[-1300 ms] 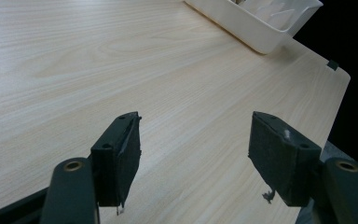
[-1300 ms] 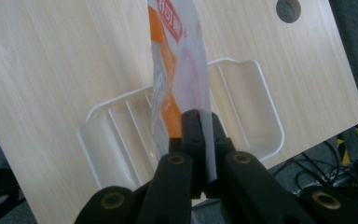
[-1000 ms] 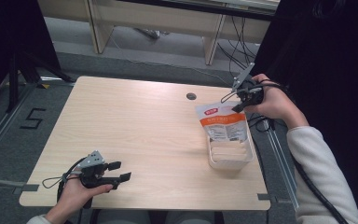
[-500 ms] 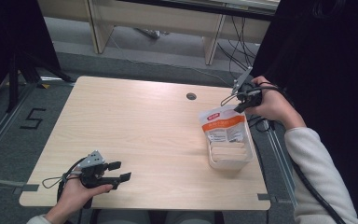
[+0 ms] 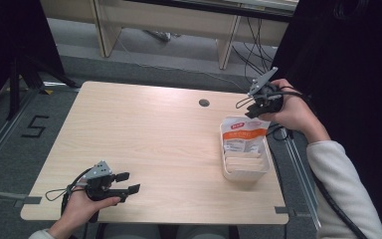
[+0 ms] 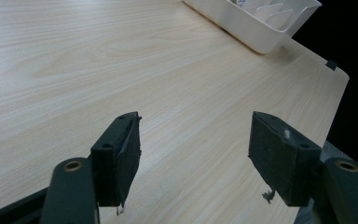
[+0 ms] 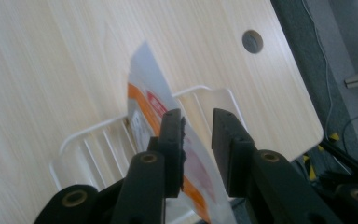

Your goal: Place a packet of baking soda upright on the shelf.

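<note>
On a pale wooden table (image 5: 144,144) with a round cable hole (image 5: 204,103) near its far edge, a white slotted plastic rack (image 5: 245,166) sits close to the right side. Grey floor surrounds the table, with a number five marked in black tape (image 5: 35,126) at the left and light wooden desk legs (image 5: 228,42) and loose cables (image 5: 251,37) beyond the far edge.

A flat white pouch with an orange band and small print (image 5: 242,135) stands tilted in the far end of the rack, its top edge rising above the rim. In the right gripper view it leans between the rack's thin dividers.

The right gripper (image 5: 248,107) is held just above the pouch's top edge. Its jaws have just been opening and now stand a little apart; the pouch passes between them, seemingly still brushing one pad, though the angle makes contact hard to judge.

The left gripper (image 5: 128,182) hovers near the table's front left corner, well apart from the rack, jaws wide apart with nothing between them.
</note>
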Demonstrator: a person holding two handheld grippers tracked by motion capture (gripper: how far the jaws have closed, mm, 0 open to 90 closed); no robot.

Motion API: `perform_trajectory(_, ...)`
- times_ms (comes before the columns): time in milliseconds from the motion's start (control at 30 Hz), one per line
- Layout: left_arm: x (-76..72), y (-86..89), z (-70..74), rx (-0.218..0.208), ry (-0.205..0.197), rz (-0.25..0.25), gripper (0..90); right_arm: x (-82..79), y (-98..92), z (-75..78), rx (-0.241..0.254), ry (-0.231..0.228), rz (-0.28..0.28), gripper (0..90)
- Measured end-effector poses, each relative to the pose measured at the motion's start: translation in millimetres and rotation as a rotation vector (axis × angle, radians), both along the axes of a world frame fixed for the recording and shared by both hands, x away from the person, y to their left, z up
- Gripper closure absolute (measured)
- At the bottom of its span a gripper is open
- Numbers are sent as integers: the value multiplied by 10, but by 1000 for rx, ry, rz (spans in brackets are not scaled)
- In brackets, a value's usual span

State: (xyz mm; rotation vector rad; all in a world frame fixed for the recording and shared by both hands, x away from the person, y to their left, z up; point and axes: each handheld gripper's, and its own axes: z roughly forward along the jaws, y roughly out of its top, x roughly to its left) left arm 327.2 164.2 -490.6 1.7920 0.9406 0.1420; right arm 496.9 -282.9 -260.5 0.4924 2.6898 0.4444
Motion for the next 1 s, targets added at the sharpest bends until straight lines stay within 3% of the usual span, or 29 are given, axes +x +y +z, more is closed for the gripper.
perform_trajectory(33,1,-1,0,0,0,1,333,-38,24,-21,19,17,-32,731)
perform_trajectory(267,0,-4,-1,-2,0,3,333,-223,287,-137,122,4,73,699)
perform_trajectory(400,-3,1,3,3,1,3,333,-379,478,-223,131,14,131,685)
perform_trajectory(600,-5,1,3,3,0,2,333,-575,682,-478,149,29,206,664)
perform_trajectory(767,-1,1,0,5,-1,-1,333,-739,782,-756,188,103,220,642)
perform_trajectory(1000,-3,-7,-1,-1,0,3,333,-942,853,-1113,194,161,247,611)
